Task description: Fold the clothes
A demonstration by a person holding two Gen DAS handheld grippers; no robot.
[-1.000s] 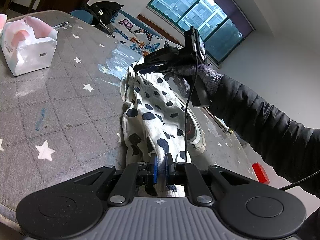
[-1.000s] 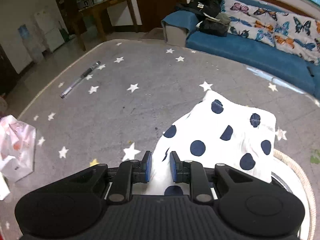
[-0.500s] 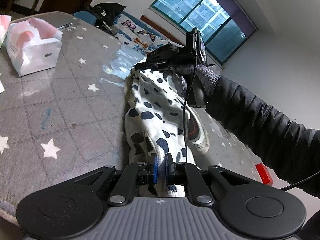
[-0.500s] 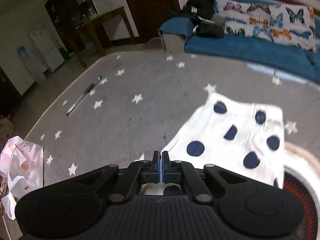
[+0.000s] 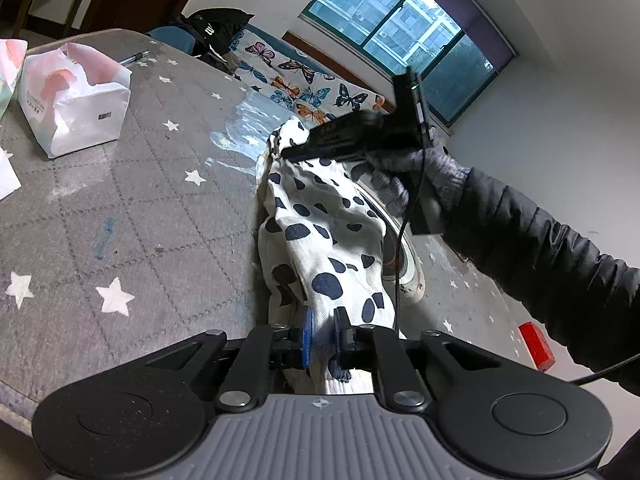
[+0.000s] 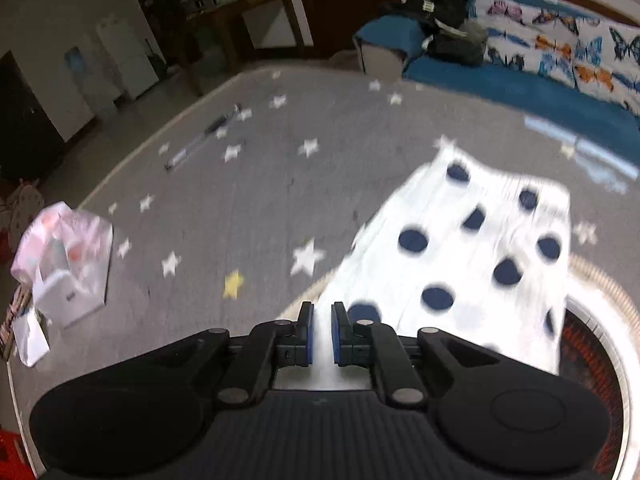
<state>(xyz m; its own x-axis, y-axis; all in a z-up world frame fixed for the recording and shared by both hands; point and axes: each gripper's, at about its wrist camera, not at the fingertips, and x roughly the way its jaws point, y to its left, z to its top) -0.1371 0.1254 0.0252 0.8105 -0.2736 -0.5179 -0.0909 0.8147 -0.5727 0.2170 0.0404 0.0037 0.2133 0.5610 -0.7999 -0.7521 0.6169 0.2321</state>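
A white garment with dark blue spots [image 5: 320, 232] hangs stretched above the grey star-patterned table [image 5: 120, 208]. My left gripper [image 5: 322, 334] is shut on its near end. My right gripper [image 5: 288, 152] holds the far end, seen across the table in a gloved hand. In the right wrist view the garment [image 6: 472, 248] is blurred and spreads from my right gripper [image 6: 322, 332], whose pads pinch its white edge.
A white and pink paper bag [image 5: 76, 100] stands at the table's far left; it also shows in the right wrist view [image 6: 68, 264]. A pen [image 6: 204, 136] lies farther back. A round heater [image 6: 592, 360] sits under the garment. A butterfly-print sofa [image 6: 560, 60] is behind.
My right gripper shut on the garment's edge and lifted it. Both grippers have risen, and the cloth now hangs stretched between them. The left gripper has kept its hold.
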